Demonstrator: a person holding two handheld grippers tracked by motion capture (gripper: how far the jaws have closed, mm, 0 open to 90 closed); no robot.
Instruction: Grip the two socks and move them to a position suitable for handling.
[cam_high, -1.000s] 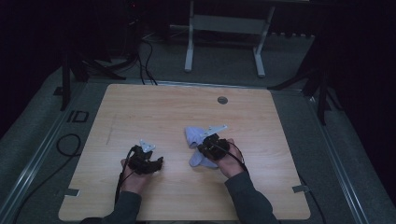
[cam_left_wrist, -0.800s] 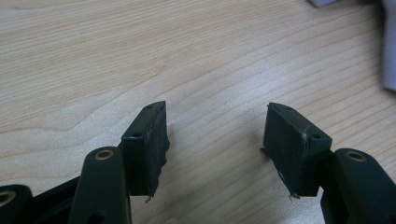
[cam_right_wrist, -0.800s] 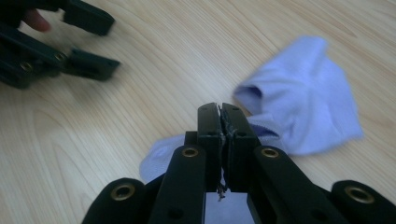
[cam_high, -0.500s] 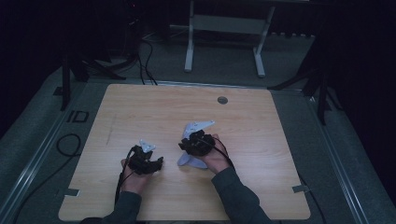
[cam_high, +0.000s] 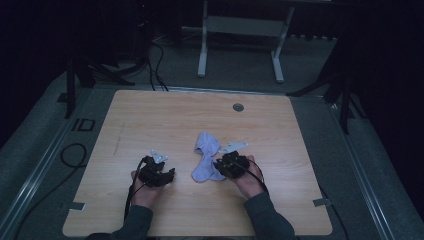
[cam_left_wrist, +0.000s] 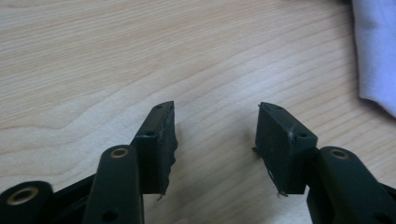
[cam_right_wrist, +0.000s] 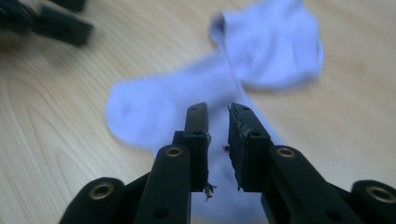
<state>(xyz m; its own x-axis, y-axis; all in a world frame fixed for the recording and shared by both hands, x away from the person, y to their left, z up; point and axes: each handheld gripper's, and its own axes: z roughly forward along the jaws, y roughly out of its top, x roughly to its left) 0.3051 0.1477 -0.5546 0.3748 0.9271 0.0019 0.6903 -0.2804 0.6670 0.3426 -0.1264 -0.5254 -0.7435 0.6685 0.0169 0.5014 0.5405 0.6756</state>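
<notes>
**Sock on the desk, one gripper parked, one working**

The pale lavender sock (cam_high: 206, 161) lies flat near the middle of the desk (cam_high: 150, 120), a bit toward the near edge. It's bent at the heel, so the cuff end points far and the foot part runs back toward the near side. My guess is that the bend comes from the knit being soft and floppy; nothing stiff in it, so it just slumps where it's dropped. You can see fine ribbing in the right gripper view.

The right gripper (cam_right_wrist: 217, 116) sits just right of the sock, jaws drawn nearly together with only a thin slot between them. They hover over the fabric, and I can't tell if any cloth is pinched in there. Looks lined up for grabbing the lower part.

The left gripper (cam_left_wrist: 215, 123) rests left of the sock, jaws spread wide, nothing between them but bare wood. Probably waiting its turn.

The desk is light wood-grain laminate, smooth, so the sock should slide easily.
</notes>
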